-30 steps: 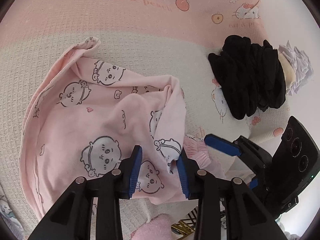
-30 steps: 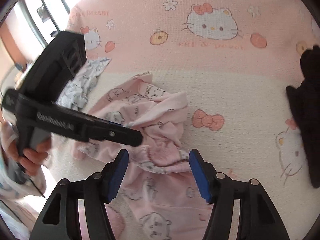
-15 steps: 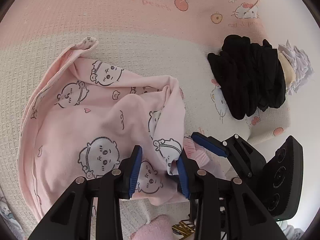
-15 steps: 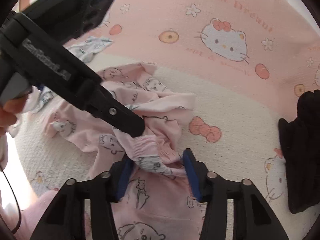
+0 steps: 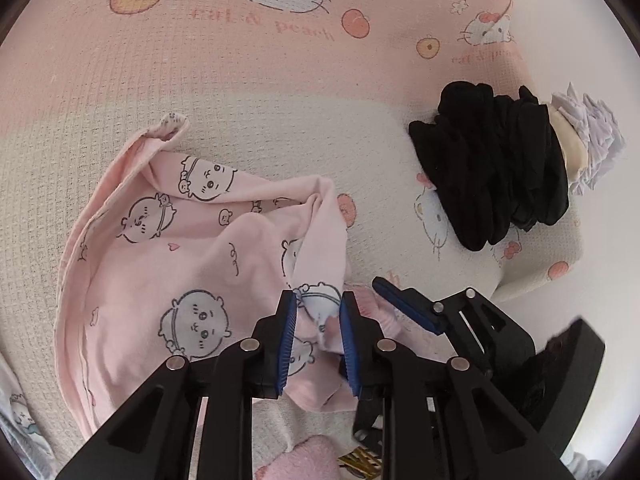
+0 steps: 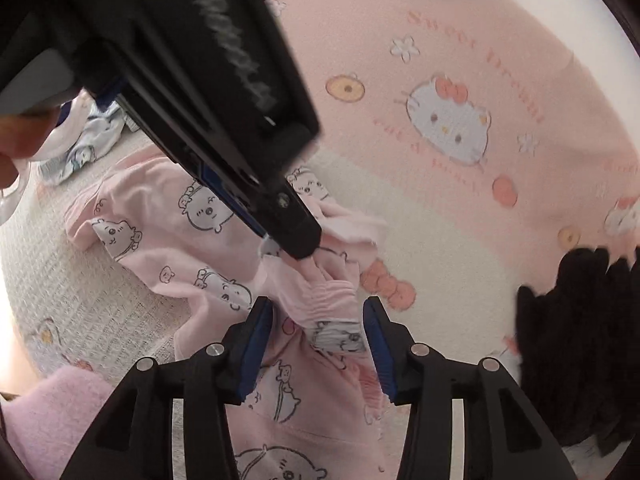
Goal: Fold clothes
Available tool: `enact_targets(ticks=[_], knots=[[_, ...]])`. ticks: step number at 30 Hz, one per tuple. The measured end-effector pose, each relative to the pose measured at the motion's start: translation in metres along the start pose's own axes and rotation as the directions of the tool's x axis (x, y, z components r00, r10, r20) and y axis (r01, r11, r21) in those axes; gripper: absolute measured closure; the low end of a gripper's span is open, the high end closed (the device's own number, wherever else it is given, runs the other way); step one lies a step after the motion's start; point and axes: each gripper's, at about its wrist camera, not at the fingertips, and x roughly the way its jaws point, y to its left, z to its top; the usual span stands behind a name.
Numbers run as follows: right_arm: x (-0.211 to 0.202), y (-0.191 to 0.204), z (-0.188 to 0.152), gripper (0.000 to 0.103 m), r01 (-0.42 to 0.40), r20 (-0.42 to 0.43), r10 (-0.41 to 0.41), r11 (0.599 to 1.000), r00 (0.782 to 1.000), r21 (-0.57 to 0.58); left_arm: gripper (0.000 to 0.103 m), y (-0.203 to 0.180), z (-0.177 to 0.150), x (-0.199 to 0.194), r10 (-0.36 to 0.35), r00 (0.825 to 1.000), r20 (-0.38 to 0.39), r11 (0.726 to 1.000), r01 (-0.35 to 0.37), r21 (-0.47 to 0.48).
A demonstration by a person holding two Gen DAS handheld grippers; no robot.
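Left hand-held gripper [image 5: 318,330]: I pinch the pink pyjama garment [image 5: 192,264].
Right hand-held gripper [image 6: 318,340]: spread, straddling its gathered waistband [image 6: 324,300].
Bed [image 5: 280,136]: underneath.

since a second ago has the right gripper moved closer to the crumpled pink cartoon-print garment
Yes. In the left wrist view the right gripper has come in leftward from the black clothes pile to the pink cartoon-print garment, whose ruffled edge now lies between its open fingers.
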Motion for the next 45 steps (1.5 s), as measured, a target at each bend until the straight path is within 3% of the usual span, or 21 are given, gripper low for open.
enact_targets(ticks=[2,3,9,11,13,16,18,20,25,27,28,29,33,39,45], knots=[[0.001,0.001,0.001,0.062,0.024,0.000,-0.024,0.999,1.000,-0.024,0.085,-0.004,-0.002,0.000,0.005,1.000,-0.001,1.000,-0.005,0.007],[0.002,0.001,0.002,0.084,0.025,-0.008,-0.025,0.999,1.000,-0.032,0.085,-0.006,-0.003,-0.001,0.006,1.000,-0.002,1.000,-0.006,0.010],[0.000,-0.007,-0.001,0.086,0.009,0.000,-0.009,1.000,1.000,-0.001,0.085,-0.018,-0.008,-0.005,0.033,0.999,0.005,0.997,-0.033,0.071],[-0.004,-0.009,0.000,0.086,0.037,0.004,-0.037,0.999,0.999,-0.001,0.084,-0.027,-0.007,-0.008,0.101,0.995,0.020,0.984,-0.103,0.143],[-0.009,-0.012,0.002,0.086,0.061,0.015,-0.061,0.998,0.998,0.003,0.084,-0.036,-0.007,-0.013,0.185,0.982,0.046,0.950,-0.190,0.246],[-0.017,-0.019,0.005,0.086,0.088,0.032,-0.088,0.996,0.996,0.020,0.082,-0.048,-0.006,-0.019,0.300,0.949,0.100,0.867,-0.314,0.388],[-0.021,-0.025,0.005,0.086,0.072,0.028,-0.074,0.996,0.997,0.046,0.082,-0.045,0.000,-0.022,0.332,0.938,0.097,0.837,-0.340,0.429],[-0.024,-0.035,0.000,0.086,0.051,0.009,-0.052,0.994,0.999,0.097,0.082,-0.036,0.008,-0.026,0.348,0.933,0.089,0.825,-0.351,0.443],[-0.025,-0.054,-0.017,0.086,0.014,-0.034,-0.007,0.976,0.999,0.217,0.081,-0.001,0.033,-0.038,0.295,0.954,0.052,0.894,-0.295,0.336],[-0.026,-0.059,-0.024,0.086,0.018,-0.050,-0.005,0.965,0.999,0.263,0.064,0.014,0.042,-0.040,0.296,0.954,0.055,0.911,-0.299,0.285],[-0.026,-0.062,-0.027,0.086,0.021,-0.058,-0.005,0.959,0.998,0.283,0.042,0.020,0.045,-0.039,0.300,0.952,0.054,0.913,-0.303,0.272],[-0.023,-0.065,-0.028,0.086,0.026,-0.069,-0.006,0.955,0.998,0.296,0.034,0.025,0.047,-0.038,0.303,0.952,0.053,0.916,-0.306,0.259],[-0.014,-0.077,-0.033,0.086,0.030,-0.096,0.004,0.937,0.995,0.348,0.034,0.037,0.054,-0.026,0.295,0.954,0.044,0.923,-0.297,0.246],[-0.001,-0.086,-0.035,0.085,0.012,-0.115,0.036,0.920,0.993,0.391,0.034,0.039,0.066,0.001,0.406,0.913,0.044,0.852,-0.395,0.344],[0.003,-0.095,-0.044,0.085,-0.036,-0.110,0.096,0.891,0.989,0.452,0.034,0.048,0.084,0.013,0.358,0.933,0.043,0.882,-0.353,0.311]])
